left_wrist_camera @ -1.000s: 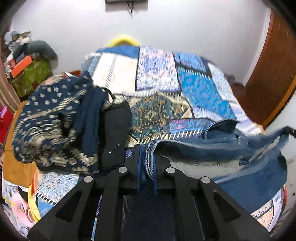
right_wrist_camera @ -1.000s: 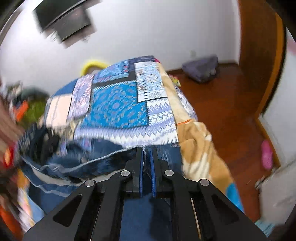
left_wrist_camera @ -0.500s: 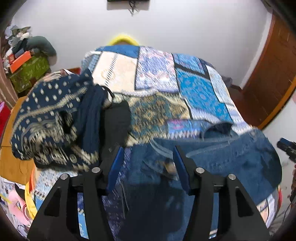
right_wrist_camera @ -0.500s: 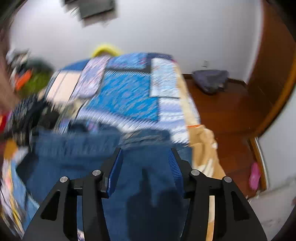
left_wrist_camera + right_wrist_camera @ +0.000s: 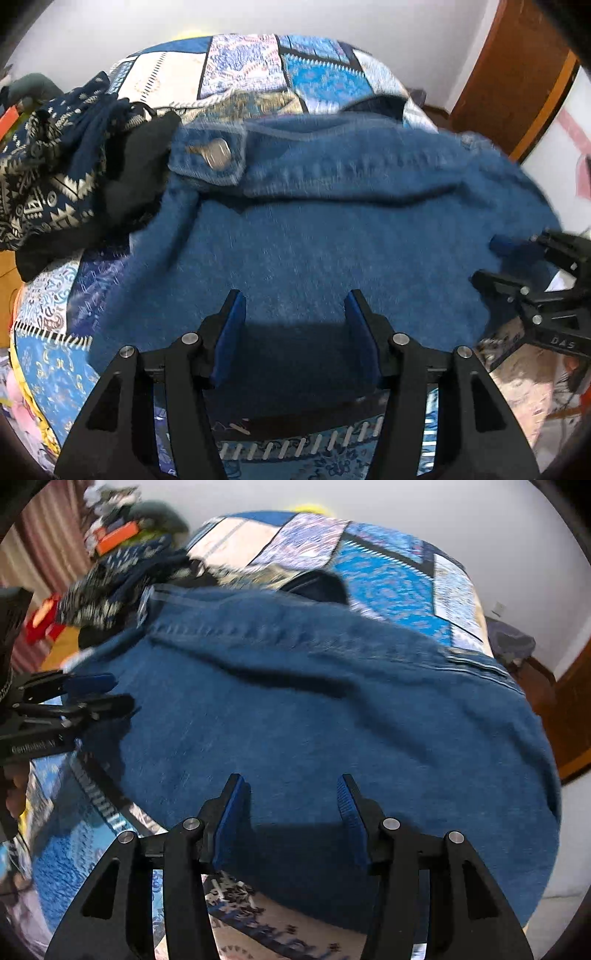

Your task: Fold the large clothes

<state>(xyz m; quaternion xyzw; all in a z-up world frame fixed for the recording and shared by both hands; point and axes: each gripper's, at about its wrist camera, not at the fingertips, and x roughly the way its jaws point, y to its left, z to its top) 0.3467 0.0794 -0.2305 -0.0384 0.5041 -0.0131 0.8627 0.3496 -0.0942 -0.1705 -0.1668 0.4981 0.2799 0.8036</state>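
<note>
A large blue denim garment [image 5: 332, 221] [image 5: 314, 701] lies spread across the near half of the bed, a metal button [image 5: 218, 157] showing at its far left corner. My left gripper [image 5: 294, 297] hovers open over the garment's near edge with only flat cloth below its blue pads. My right gripper [image 5: 290, 779] is open too, above the near right part of the denim. Each gripper shows in the other's view: the right gripper [image 5: 487, 260] at the garment's right edge, the left gripper [image 5: 122, 692] at its left edge.
A patchwork quilt [image 5: 240, 62] [image 5: 388, 583] covers the bed. A pile of dark patterned clothes [image 5: 48, 166] [image 5: 107, 583] and a black garment [image 5: 136, 177] lie at the left, touching the denim. A wooden door [image 5: 517, 74] stands at the right, a grey bag [image 5: 513, 642] on the floor.
Both grippers were shut on the denim's edge and holding it up; they opened and let go. The garment now lies flat, and both grippers have sunk closer to it.
</note>
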